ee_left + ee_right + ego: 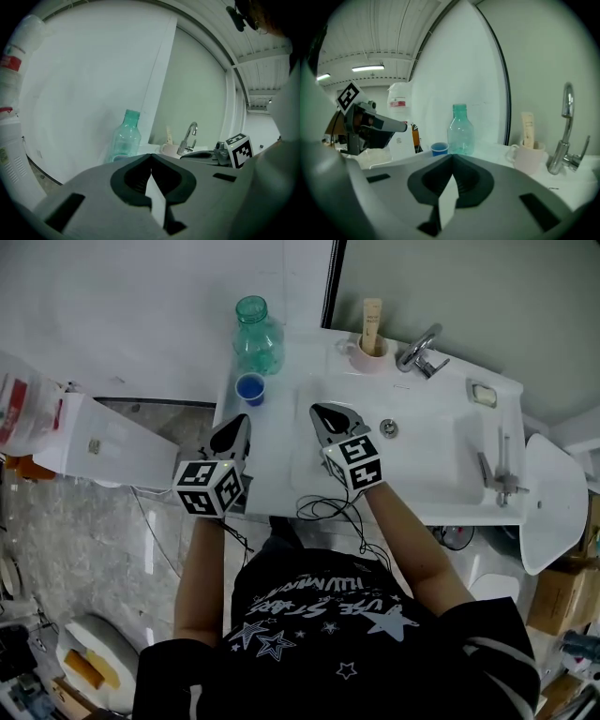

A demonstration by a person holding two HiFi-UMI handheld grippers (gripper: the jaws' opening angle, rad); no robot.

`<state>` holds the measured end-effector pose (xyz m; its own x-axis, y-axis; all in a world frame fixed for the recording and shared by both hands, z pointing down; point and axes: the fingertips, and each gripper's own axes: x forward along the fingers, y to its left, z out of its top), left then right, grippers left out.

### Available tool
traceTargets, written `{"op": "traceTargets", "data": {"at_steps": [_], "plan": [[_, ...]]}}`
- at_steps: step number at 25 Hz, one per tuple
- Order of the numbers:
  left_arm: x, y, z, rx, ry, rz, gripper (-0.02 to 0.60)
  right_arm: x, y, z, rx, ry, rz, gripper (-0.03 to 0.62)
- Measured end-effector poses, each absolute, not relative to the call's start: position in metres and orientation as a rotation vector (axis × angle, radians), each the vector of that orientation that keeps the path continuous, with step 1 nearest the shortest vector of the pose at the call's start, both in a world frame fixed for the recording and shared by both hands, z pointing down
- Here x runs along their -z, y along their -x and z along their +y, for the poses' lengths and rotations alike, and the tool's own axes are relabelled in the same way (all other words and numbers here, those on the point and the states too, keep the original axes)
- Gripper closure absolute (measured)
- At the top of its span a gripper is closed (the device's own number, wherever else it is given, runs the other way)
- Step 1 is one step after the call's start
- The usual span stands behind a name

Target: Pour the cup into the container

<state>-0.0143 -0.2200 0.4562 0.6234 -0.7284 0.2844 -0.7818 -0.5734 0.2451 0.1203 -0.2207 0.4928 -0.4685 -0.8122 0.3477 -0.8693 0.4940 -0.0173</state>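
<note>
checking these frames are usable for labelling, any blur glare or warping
Head view: evenly lit and sharp, white counter bright. Left gripper view: strong fisheye, black corners, wall lines beside the green bottle bow. Right gripper view: same warping, ceiling lights glare at upper left, blue cup reads clear.

sink [422,465] white | faucet [420,348] at its back rim | mug [367,357] beside faucet, holding tube [372,324]

black star-print shirt [394,662]; grey left gripper [240,419], right gripper [318,410]; black cables [323,508]
</note>
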Motion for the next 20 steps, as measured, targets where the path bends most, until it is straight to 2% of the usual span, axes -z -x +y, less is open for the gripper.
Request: {"op": "traceTargets", "data": {"at_steps": [20], "plan": [[-0.449,-0.098,-0.082,-0.231,-2.582,-1.108,0.570,-0.457,-0.243,-0.070,-0.157,-1.511,-2.406,0.588]]}}
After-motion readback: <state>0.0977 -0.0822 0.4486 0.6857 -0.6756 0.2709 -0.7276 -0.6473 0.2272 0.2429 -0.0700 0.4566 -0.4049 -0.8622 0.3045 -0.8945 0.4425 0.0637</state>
